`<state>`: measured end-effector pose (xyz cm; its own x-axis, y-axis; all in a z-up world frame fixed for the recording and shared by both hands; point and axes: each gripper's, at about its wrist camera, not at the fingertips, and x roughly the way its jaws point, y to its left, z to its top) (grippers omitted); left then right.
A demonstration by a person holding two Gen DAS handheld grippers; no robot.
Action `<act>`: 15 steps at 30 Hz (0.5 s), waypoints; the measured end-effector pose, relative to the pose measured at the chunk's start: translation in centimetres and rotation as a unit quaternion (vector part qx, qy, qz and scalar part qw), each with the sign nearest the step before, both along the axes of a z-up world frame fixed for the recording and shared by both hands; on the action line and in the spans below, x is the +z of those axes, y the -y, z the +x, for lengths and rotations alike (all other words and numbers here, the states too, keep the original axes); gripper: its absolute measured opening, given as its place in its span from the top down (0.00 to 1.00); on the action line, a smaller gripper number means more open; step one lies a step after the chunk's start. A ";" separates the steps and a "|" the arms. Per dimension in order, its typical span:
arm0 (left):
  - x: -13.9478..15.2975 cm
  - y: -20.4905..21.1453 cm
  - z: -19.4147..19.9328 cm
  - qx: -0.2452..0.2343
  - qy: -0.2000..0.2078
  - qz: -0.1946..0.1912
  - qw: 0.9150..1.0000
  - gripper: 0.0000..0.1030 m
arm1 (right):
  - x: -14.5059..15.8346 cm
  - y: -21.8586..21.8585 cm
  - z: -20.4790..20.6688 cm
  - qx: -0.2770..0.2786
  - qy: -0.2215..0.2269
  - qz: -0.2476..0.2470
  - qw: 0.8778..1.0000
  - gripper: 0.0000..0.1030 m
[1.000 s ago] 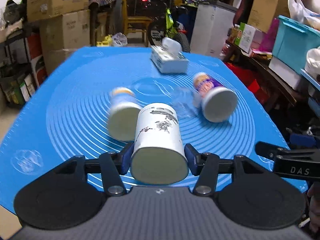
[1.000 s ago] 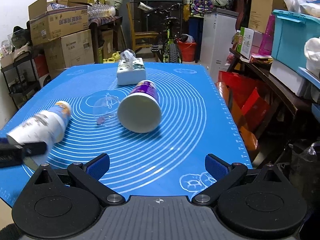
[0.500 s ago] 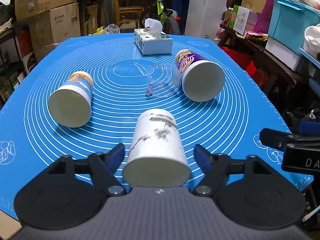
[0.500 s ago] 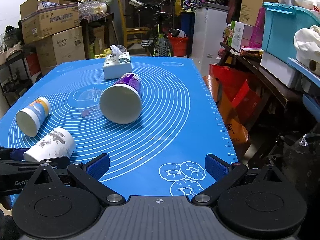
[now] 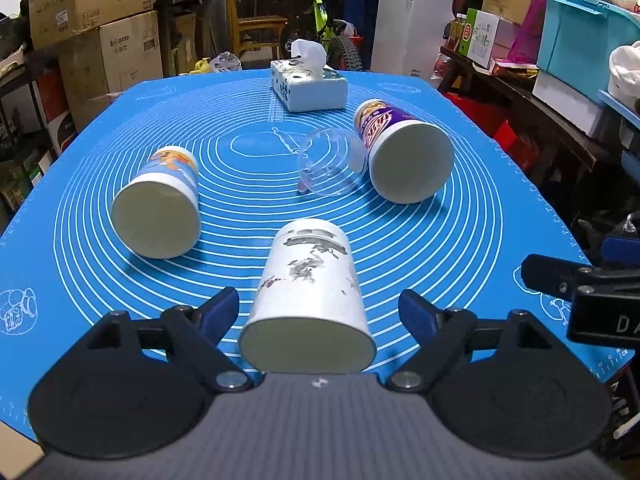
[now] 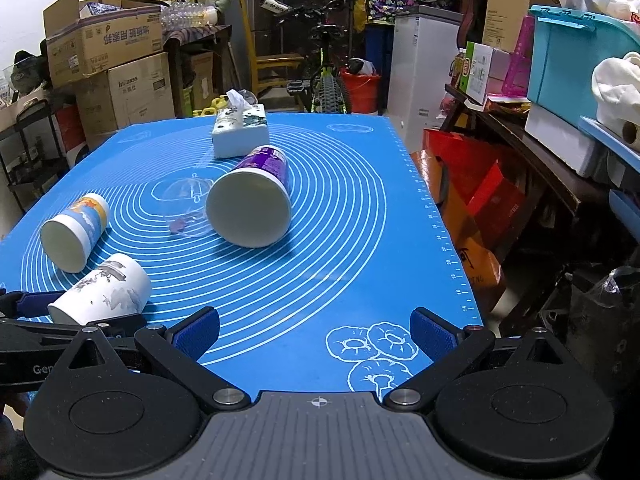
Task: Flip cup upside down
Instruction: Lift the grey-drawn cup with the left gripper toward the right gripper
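Observation:
A white cup with grey ink print (image 5: 310,292) lies on its side on the blue mat (image 5: 120,272), its wide end toward the left wrist camera. My left gripper (image 5: 318,310) is open, its blue pads either side of the cup and clear of it. The same cup shows at lower left in the right wrist view (image 6: 102,294). My right gripper (image 6: 316,334) is open and empty over the mat's near edge.
A blue-and-orange cup (image 5: 158,206), a purple cup (image 5: 404,152) and a clear plastic cup (image 5: 332,162) lie on their sides further back. A tissue box (image 5: 308,84) stands at the far side. Shelves and bins crowd the right.
My left gripper opened and let go of the white cup, which now lies on the mat. The left camera pulled back slightly. My right gripper stayed open and shifted a little.

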<state>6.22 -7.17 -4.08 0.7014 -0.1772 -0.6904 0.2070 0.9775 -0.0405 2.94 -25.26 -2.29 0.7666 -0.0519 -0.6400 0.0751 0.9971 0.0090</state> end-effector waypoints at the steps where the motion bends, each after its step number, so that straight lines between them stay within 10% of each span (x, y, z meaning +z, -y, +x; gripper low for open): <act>1: 0.0 0.0 0.0 0.000 0.000 0.001 1.000 0.16 | 0.0 0.0 0.0 0.000 0.000 0.000 1.000 0.02; 15: 3.9 -3.0 -2.8 0.011 0.041 0.004 0.999 0.08 | 3.6 -3.4 2.5 0.079 -0.016 0.042 0.996 0.02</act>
<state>3.40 -4.14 -0.14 0.7590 -0.1556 -0.6323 0.1869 0.9822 -0.0174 5.46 -21.84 1.27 0.7399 0.1227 -0.6615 -0.0813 0.9923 0.0932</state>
